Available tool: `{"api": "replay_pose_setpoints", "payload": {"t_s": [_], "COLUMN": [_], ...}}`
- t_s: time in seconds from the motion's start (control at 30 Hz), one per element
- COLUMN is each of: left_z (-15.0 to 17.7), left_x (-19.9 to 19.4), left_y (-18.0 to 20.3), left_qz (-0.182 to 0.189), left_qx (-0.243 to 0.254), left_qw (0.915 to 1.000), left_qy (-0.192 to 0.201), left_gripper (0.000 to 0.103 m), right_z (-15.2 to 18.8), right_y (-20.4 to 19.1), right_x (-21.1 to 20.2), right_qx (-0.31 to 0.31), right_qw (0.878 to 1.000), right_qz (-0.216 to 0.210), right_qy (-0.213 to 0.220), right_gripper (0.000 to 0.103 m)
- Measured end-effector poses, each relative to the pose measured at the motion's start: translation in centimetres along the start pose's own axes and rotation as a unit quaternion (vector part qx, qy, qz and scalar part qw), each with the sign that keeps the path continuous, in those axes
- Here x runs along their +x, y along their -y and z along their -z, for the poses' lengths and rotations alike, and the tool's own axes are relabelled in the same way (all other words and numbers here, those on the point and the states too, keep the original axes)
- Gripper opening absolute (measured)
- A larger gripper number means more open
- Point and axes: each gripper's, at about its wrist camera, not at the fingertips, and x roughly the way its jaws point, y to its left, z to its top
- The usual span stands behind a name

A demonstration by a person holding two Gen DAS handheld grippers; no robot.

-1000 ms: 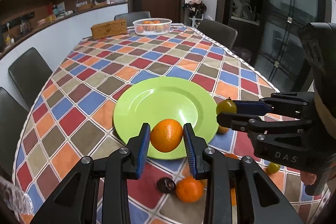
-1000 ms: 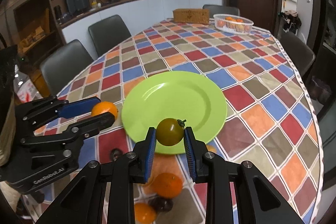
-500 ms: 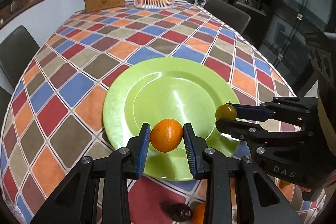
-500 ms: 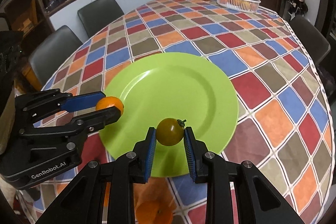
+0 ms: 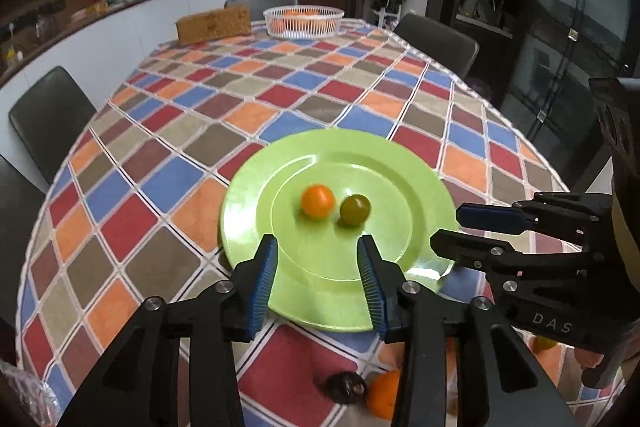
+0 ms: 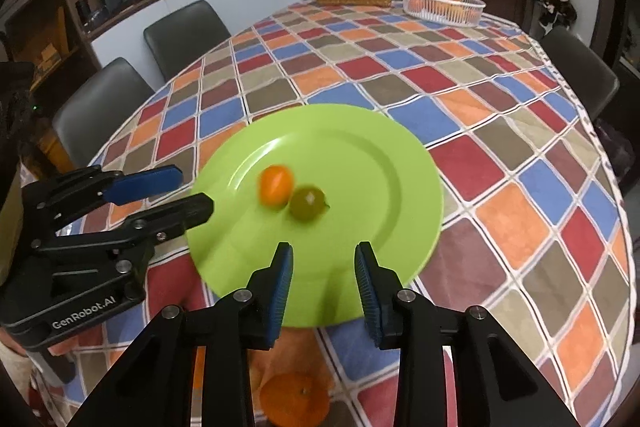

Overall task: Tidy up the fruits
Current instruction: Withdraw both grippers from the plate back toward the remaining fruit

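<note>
A small orange (image 5: 317,200) (image 6: 274,185) and a green tomato (image 5: 355,209) (image 6: 307,203) lie side by side on the green plate (image 5: 416,187) (image 6: 384,163). My left gripper (image 5: 318,263) is open and empty above the plate's near rim; it shows in the right wrist view (image 6: 188,193) at the plate's left edge. My right gripper (image 6: 323,269) is open and empty above the near rim; it shows in the left wrist view (image 5: 450,227) at the plate's right edge.
Loose fruit lies on the checked tablecloth near me: an orange (image 5: 384,397) (image 6: 295,401), a dark fruit (image 5: 346,387) and a small green-yellow one (image 5: 546,343). A white basket of oranges (image 5: 303,21) (image 6: 442,5) and a wicker box (image 5: 212,23) stand at the far end. Chairs surround the table.
Both grippers have opened and let go of their fruit. The orange and the green tomato now lie on the plate. Both grippers have drawn back toward the near rim.
</note>
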Motion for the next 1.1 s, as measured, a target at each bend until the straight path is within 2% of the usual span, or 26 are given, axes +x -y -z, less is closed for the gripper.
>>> {"api": "replay_pose_setpoints", "payload": {"t_s": [0.17, 0.23, 0.33, 0.43, 0.63, 0.83, 1.1], "left_z": [0.4, 0.7, 1.2, 1.8, 3.7, 5.2, 7.0], "left_x": [-3.5, -4.7, -6.7, -8.5, -11.6, -13.5, -14.4], "left_y": [1.4, 1.9, 2.8, 3.6, 5.1, 6.8, 9.1], "left_qz": [-0.012, -0.015, -0.012, -0.013, -0.014, -0.009, -0.002], "left_qx": [0.014, 0.016, 0.015, 0.014, 0.008, 0.014, 0.022], "left_qw": [0.9994, 0.999, 0.9983, 0.9974, 0.9955, 0.9939, 0.9934], "left_qy": [0.028, 0.039, 0.055, 0.069, 0.093, 0.109, 0.113], "left_gripper": [0.044, 0.048, 0.053, 0.058, 0.071, 0.083, 0.086], "right_z": [0.9, 1.3, 1.9, 2.8, 5.2, 7.7, 10.5], "right_y": [-0.4, -0.6, -0.9, -1.3, -1.5, -0.9, -0.1], "right_x": [-3.4, -4.8, -6.7, -8.8, -12.2, -14.7, -16.3], "right_qx": [-0.001, -0.002, -0.002, -0.007, -0.01, 0.006, 0.016], "right_qw": [0.999, 0.999, 0.998, 0.997, 0.994, 0.991, 0.989], "right_qz": [0.003, 0.007, 0.008, 0.015, 0.036, 0.055, 0.073], "right_qy": [0.033, 0.046, 0.062, 0.079, 0.103, 0.118, 0.128], "right_gripper": [0.033, 0.033, 0.042, 0.043, 0.055, 0.063, 0.069]}}
